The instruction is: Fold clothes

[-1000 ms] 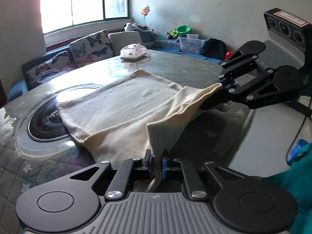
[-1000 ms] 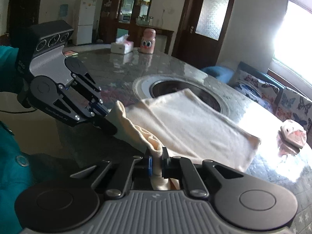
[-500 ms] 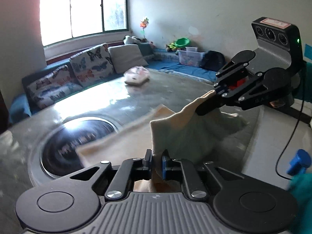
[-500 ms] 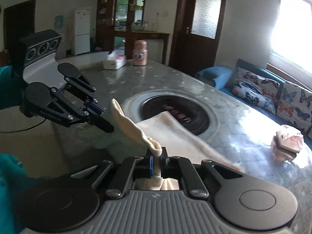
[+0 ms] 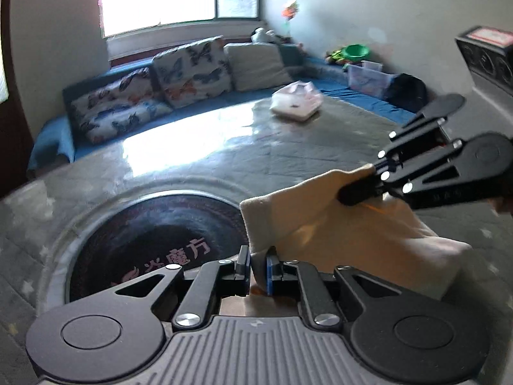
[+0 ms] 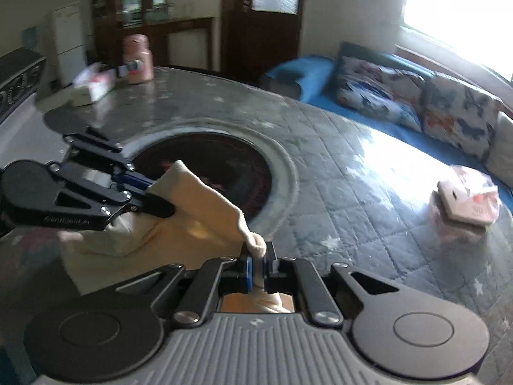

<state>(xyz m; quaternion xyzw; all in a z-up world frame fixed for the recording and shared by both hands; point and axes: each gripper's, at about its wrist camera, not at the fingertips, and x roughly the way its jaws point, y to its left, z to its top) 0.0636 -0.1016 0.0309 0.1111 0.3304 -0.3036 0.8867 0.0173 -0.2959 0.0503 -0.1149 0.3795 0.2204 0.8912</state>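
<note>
A cream cloth (image 5: 323, 227) is stretched between my two grippers above a round quilted table (image 5: 224, 160). My left gripper (image 5: 258, 264) is shut on one corner of its raised edge. My right gripper (image 5: 352, 192), seen at the right, is shut on the other corner. Below that edge the cloth sags and lies doubled on the table. In the right wrist view the cloth (image 6: 202, 202) runs from my right gripper (image 6: 258, 268) to my left gripper (image 6: 158, 207). The cloth under both gripper bodies is hidden.
A dark round hotplate (image 5: 150, 240) (image 6: 218, 166) is sunk in the table's middle, just beyond the cloth. A tissue pack (image 5: 296, 102) (image 6: 465, 200) lies far across the table. A pink bottle (image 6: 138, 59) and a tissue box (image 6: 93, 85) stand at another edge. A cushioned sofa (image 5: 154, 89) lines the wall.
Both grippers have swept across the table with the cloth's edge still pinched. The cloth, spread flat a second ago, is now off the hotplate and doubled beneath them.
</note>
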